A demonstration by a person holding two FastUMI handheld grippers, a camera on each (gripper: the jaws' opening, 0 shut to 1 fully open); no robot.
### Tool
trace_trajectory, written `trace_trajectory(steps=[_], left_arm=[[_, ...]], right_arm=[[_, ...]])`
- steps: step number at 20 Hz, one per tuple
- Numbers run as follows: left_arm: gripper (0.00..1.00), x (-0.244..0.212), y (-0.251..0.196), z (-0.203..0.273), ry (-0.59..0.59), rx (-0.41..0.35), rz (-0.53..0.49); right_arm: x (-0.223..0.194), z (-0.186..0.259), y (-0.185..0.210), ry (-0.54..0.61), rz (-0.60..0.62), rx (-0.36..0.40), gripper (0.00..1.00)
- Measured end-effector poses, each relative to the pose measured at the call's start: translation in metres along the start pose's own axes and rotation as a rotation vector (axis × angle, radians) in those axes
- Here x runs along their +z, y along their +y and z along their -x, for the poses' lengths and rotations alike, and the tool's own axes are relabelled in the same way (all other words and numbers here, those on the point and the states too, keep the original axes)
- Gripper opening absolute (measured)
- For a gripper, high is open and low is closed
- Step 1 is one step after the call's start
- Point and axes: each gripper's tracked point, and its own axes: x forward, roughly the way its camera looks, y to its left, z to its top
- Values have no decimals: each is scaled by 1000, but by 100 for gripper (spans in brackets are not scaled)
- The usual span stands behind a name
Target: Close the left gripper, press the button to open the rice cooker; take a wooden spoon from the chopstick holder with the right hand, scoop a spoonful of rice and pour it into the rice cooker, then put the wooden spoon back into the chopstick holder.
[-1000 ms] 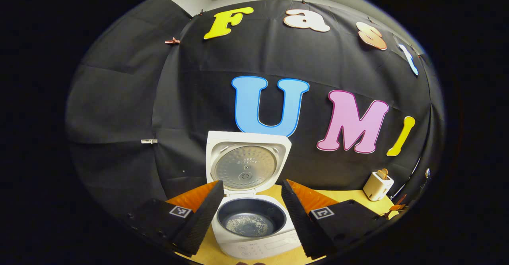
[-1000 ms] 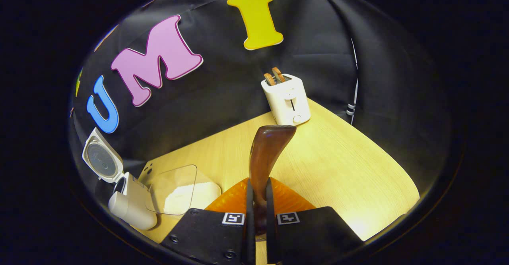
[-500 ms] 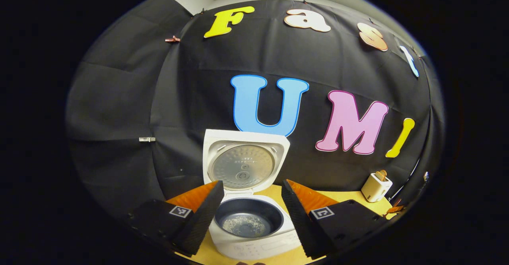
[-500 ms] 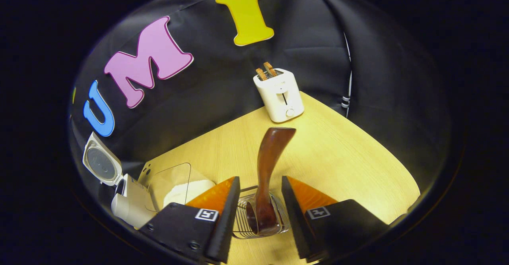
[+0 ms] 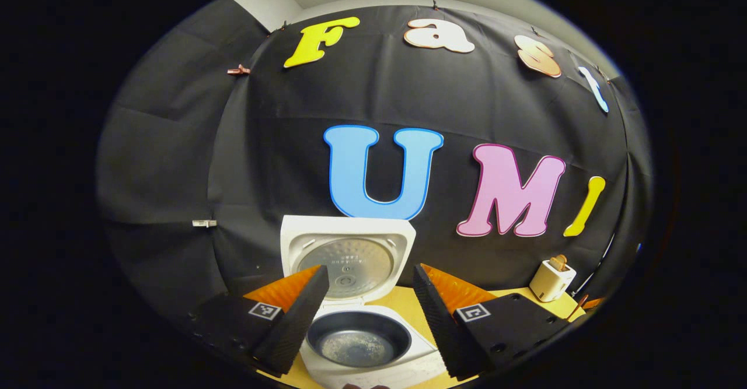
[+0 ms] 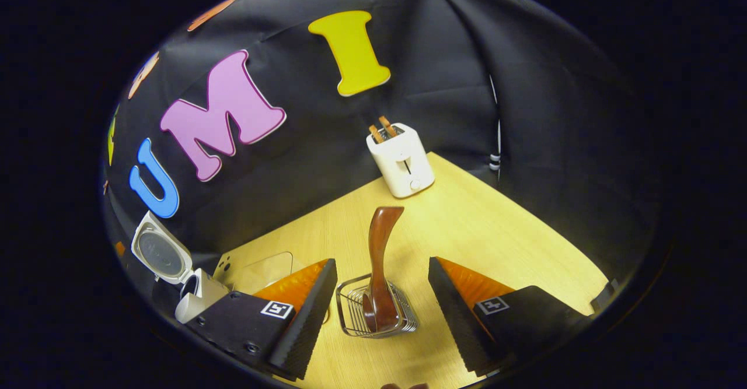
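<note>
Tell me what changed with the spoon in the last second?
The right gripper let go of the wooden spoon: its fingers opened and backed away, leaving the spoon standing in the wire chopstick holder. The left gripper stayed open over the rice cooker, whose lid stayed up. The toaster did not move.

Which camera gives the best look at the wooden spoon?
The right gripper view: the wooden spoon stands in the wire chopstick holder on the table, between the open right hand-held gripper. The left gripper view faces the open rice cooker instead.
</note>
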Motion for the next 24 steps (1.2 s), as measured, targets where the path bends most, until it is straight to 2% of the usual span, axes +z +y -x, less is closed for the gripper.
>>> trace_trajectory(steps=[6, 11, 14, 20, 24], left_arm=[[93, 47, 17, -69, -59, 31, -41], [93, 82, 27, -124, -124, 79, -120], [93, 72, 36, -154, -82, 122, -122], [93, 15, 50, -192, 101, 163, -168], [93, 7, 49, -183, 128, 159, -134]], right_arm=[[26, 25, 12, -62, 54, 15, 98], [30, 41, 10, -75, 147, -13, 98], [31, 48, 14, -80, 160, -9, 98], [36, 57, 10, -84, 167, -13, 98], [37, 58, 13, -86, 147, -1, 97]])
